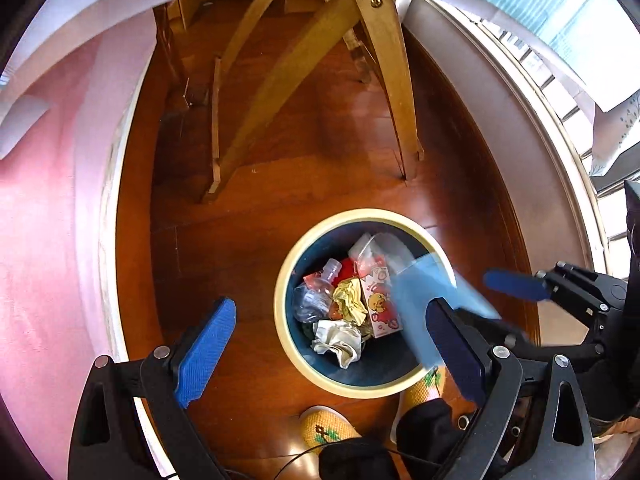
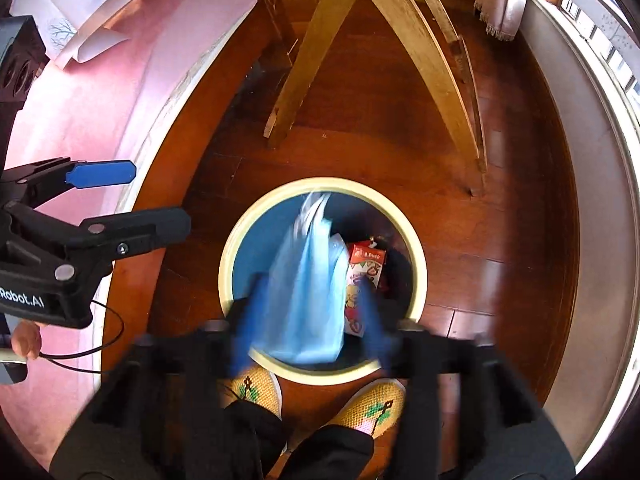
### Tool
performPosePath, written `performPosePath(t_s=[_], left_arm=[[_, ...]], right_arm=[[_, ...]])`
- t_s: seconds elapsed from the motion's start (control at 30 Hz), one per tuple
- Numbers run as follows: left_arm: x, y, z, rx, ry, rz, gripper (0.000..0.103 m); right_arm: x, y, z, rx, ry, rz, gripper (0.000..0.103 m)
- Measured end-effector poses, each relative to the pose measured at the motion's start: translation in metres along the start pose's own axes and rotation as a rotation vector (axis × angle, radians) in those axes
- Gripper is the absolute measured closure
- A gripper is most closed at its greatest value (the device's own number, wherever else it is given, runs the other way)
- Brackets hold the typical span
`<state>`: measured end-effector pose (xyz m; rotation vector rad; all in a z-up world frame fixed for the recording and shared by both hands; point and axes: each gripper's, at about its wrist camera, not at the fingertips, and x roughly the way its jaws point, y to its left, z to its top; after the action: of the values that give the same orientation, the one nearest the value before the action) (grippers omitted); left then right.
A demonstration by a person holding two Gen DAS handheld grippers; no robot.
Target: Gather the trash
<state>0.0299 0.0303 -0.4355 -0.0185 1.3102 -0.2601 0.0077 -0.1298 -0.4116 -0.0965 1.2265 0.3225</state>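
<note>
Right gripper (image 2: 308, 320), blurred, fingers spread with a light blue bag (image 2: 308, 280) loose between them over the round cream-rimmed bin (image 2: 416, 256) holding carton, bottle, crumpled paper, left gripper (image 1: 328, 344) also spread, empty, beside bin on wooden floor (image 1: 248, 240).

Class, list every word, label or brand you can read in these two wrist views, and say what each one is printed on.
"Robot.AI" – white letters on the black body of the left gripper, cut off at the picture's edge, so it may be longer.
"B.Duck" – on the red top of the cartoon carton in the trash bin, slightly blurred.
Smaller print lower on that carton: too blurred to read.
Red label on the crushed plastic bottle: unreadable.
</note>
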Motion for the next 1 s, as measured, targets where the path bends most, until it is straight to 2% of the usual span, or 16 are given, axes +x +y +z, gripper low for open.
performPosePath(t_s=[0.23, 0.43, 0.77, 1.0], left_arm=[[-0.015, -0.002, 0.002, -0.004, -0.026, 0.015, 0.006], [-0.044, -0.006, 0.010, -0.023, -0.038, 0.014, 0.006], [-0.126, -0.022, 0.030, -0.059, -0.028, -0.015, 0.006], [-0.197, -0.033, 0.052, -0.106, -0.081, -0.013, 0.006]], right_arm=[[-0.006, 0.002, 0.001, 0.023, -0.008, -0.025, 0.046], [-0.030, 0.000, 0.005, 0.063, -0.007, -0.049, 0.045], [-0.113, 0.005, 0.028, 0.114, -0.046, -0.086, 0.044], [-0.184, 0.012, 0.048, 0.141, -0.100, -0.099, 0.044]])
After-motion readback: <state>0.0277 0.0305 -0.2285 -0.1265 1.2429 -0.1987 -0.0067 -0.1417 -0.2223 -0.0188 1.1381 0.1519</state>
